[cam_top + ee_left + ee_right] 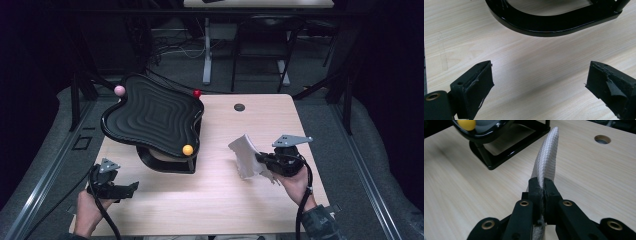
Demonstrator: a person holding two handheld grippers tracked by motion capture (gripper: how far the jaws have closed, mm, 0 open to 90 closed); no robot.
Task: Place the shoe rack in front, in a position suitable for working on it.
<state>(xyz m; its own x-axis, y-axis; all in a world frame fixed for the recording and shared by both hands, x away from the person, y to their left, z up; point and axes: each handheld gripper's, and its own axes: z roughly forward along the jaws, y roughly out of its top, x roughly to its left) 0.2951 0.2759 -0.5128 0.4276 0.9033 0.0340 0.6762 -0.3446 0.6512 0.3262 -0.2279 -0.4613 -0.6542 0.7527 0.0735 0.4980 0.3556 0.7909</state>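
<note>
Right gripper (541,182) clamped on white cloth (546,157), mid-frame. Left gripper (537,82) spread, empty, lower left. Likely next: wipe the black wavy tray (150,112).

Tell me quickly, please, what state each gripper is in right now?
Left gripper: open, holding nothing.
Right gripper: shut on the white cloth.

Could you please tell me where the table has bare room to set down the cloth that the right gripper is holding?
The widest bare patch of the table lies along the near edge, between the left gripper and the right gripper holding the cloth. Another lies behind the cloth, around the cable hole. The left rear is crowded by the black tray on its stand.
</note>
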